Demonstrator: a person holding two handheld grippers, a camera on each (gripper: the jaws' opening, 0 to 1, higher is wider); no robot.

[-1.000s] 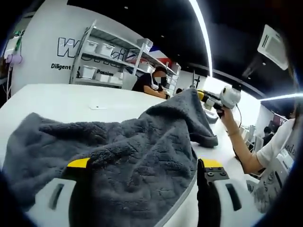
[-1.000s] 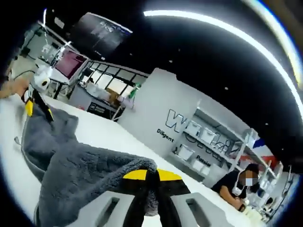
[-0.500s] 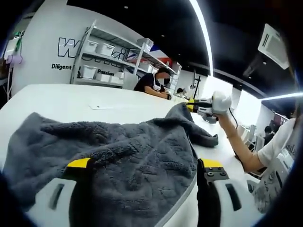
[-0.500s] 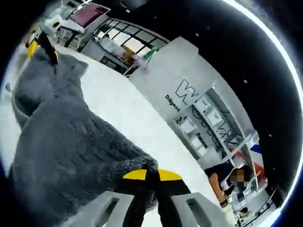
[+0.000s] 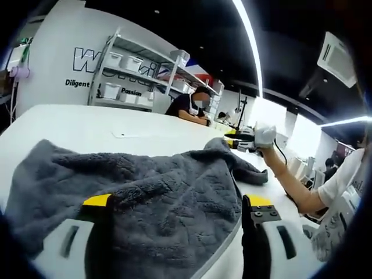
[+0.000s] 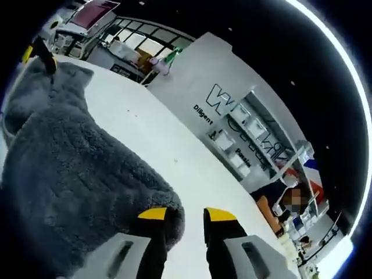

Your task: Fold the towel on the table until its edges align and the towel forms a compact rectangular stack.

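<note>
A grey towel (image 5: 145,174) lies spread and rumpled on the white table (image 5: 87,119). My left gripper (image 5: 177,203) stands open, its jaws wide apart, with the towel's near part filling the gap between them. At the towel's far corner my right gripper (image 5: 237,137) is held low by a hand. In the right gripper view the towel (image 6: 70,163) stretches away over the table (image 6: 174,145) to the left gripper (image 6: 35,52) at its far corner. My right gripper (image 6: 186,216) is open; the towel's edge rests against its left jaw.
Metal shelves with white bins (image 5: 125,75) stand by the back wall, also seen as shelves (image 6: 244,151). A seated person (image 5: 189,104) works at the table's far end. The arm (image 5: 290,180) holding the right gripper reaches in from the right. A small flat label (image 5: 125,135) lies on the table.
The right gripper came down with the towel's raised corner to the table, then opened and let it go. The left gripper and the towel near it stayed put.
</note>
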